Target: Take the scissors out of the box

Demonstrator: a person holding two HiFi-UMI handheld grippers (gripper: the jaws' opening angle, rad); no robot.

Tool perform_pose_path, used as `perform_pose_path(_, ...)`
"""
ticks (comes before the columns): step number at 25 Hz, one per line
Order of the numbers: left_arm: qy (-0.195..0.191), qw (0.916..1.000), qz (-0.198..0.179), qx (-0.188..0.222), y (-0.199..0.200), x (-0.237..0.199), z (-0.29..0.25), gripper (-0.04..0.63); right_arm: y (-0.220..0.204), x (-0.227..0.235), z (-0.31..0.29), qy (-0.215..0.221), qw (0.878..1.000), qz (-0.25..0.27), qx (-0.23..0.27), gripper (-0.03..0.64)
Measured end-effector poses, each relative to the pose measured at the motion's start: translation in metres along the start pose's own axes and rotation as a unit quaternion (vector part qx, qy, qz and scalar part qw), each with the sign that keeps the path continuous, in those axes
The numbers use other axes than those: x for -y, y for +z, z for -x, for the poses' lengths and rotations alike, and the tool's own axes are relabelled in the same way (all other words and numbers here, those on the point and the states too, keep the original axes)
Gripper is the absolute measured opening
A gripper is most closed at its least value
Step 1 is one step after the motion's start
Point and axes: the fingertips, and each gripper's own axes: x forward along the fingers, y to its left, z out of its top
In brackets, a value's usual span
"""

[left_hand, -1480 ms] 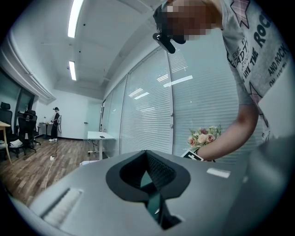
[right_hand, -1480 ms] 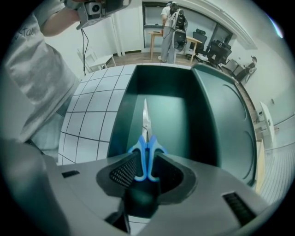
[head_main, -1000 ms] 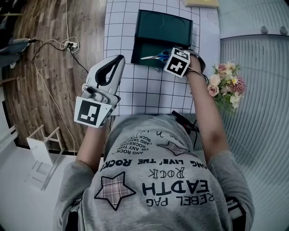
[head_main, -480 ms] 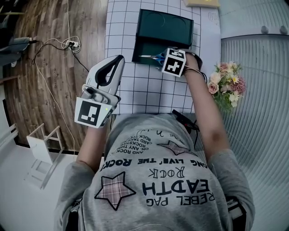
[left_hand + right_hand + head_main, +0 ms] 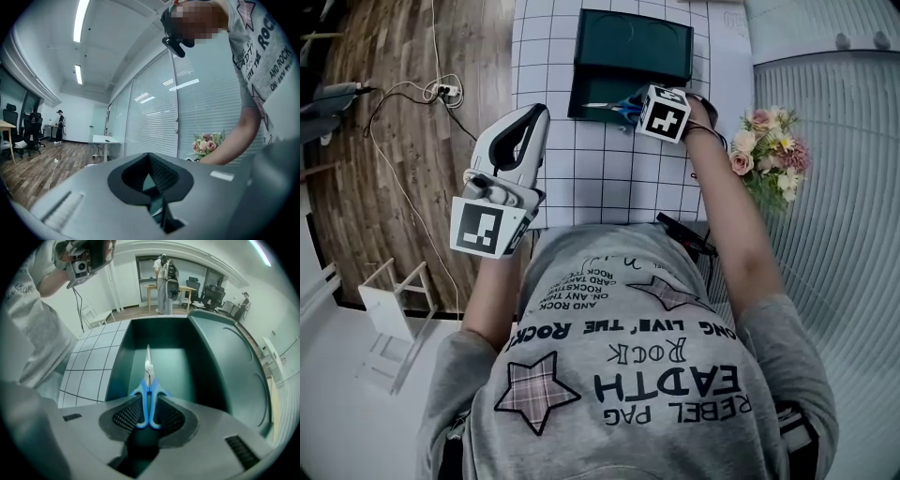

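Observation:
The scissors [image 5: 148,392] have blue handles and slim steel blades. My right gripper [image 5: 149,409] has just been closing and is shut on those handles, with the blades pointing away over the floor of the dark green box [image 5: 215,362]. In the head view the scissors [image 5: 619,108] stick out leftward from the right gripper [image 5: 645,111] at the near edge of the open box [image 5: 633,47], whose lid lies flat behind it. My left gripper [image 5: 534,117] hangs left of the table edge with its jaws together and nothing in them; in the left gripper view it [image 5: 152,187] points toward the flowers.
The box lies on a white grid mat [image 5: 609,178]. A bunch of pink flowers [image 5: 766,159] stands to the right, by the right forearm. A small black object [image 5: 684,239] lies at the mat's near edge. Cables [image 5: 412,94] run over the wooden floor on the left.
The right gripper has shifted slightly toward the box, with the scissors at its jaws. The left gripper has kept still.

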Motion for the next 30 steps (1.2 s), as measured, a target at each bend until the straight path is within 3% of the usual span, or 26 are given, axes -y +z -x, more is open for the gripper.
perform_pose_path(12, 0.016, 0.9998, -0.007, 0.011, 0.004, 0.002, 0.015, 0.009, 0.003, 0.006, 0.001, -0.017, 0.999, -0.04, 0.004, 0.095)
perform_pose_path(16, 0.016, 0.9998, -0.009, 0.01, 0.007, 0.001, 0.017, 0.009, -0.007, 0.008, 0.002, -0.021, 0.997, -0.073, -0.019, 0.095)
perform_pose_path(26, 0.023, 0.9992, -0.018, 0.027, 0.014, -0.002, 0.025, 0.009, 0.006, 0.013, 0.006, -0.033, 0.996, -0.082, 0.019, 0.094)
perform_pose_path(30, 0.024, 0.9991, -0.019, 0.029, 0.013, -0.003, 0.027, 0.009, 0.002, 0.008, 0.014, -0.024, 0.992, -0.121, 0.017, 0.094)
